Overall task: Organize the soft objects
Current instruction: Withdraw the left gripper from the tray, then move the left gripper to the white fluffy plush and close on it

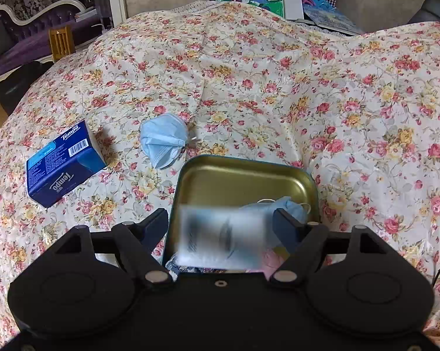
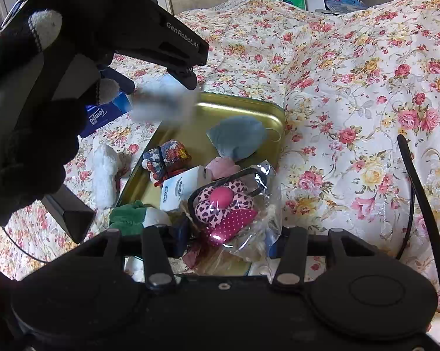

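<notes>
A gold tin tray (image 1: 243,175) (image 2: 249,108) lies on a floral bedspread. My left gripper (image 1: 221,219) hangs over its near end, jaws open, with a blurred white packet (image 1: 223,234) (image 2: 164,102) between them and a small gap showing on each side. My right gripper (image 2: 227,239) is shut on a clear bag holding a pink flower cushion (image 2: 223,201) at the tray's near edge. Inside the tray lie a blue face mask (image 2: 237,137) (image 1: 281,204), a patterned bundle (image 2: 166,158), a pink soft piece (image 2: 223,165) and a white card pack (image 2: 179,187).
A second blue mask (image 1: 164,140) and a blue Tempo tissue box (image 1: 63,163) lie on the bedspread left of the tray. A white fluffy item (image 2: 104,172) and a green-and-white plush (image 2: 138,219) sit by the tray's left rim. A gloved hand (image 2: 29,117) holds the left gripper. A black cable (image 2: 419,190) curves at right.
</notes>
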`<state>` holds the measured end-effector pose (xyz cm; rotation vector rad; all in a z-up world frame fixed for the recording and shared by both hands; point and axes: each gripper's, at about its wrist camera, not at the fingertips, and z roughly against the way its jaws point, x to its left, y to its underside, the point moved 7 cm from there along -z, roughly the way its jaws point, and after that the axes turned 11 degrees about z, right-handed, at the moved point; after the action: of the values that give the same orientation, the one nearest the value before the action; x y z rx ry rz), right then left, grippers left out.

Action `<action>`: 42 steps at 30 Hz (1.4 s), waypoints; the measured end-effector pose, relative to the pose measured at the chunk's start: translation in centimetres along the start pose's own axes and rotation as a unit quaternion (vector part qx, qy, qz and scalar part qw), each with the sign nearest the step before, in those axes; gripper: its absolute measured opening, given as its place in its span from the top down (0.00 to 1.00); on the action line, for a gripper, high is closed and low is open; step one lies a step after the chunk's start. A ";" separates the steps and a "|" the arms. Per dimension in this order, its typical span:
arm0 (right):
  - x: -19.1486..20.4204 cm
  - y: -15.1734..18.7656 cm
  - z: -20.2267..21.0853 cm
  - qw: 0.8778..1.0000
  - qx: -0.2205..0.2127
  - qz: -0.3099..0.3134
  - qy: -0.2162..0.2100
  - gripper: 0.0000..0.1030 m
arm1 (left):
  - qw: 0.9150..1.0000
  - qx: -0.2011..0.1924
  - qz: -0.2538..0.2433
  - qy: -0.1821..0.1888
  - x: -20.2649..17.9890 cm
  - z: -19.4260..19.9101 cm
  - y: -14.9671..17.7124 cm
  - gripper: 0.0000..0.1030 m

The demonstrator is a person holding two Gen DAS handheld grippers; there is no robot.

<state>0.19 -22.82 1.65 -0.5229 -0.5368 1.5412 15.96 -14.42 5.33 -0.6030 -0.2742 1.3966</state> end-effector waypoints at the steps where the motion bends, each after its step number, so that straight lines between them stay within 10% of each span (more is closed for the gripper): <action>1: 0.0 0.0 -0.1 1.000 0.001 -0.001 0.000 0.53 | 1.000 0.000 0.001 0.003 0.0 0.1 0.0 0.27; 28: 1.6 -1.3 -2.5 1.000 0.015 0.006 0.009 0.33 | 0.990 -0.039 0.091 -0.099 17.9 3.1 4.4 0.20; 42: 2.6 -1.3 -3.4 0.999 0.029 0.016 0.009 0.33 | 0.993 -0.002 0.085 -0.085 17.9 0.1 7.2 0.20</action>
<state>3.25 -20.07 -0.18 -0.5022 -0.4694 1.5775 13.05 3.40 -1.53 -0.5213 -0.3683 1.6161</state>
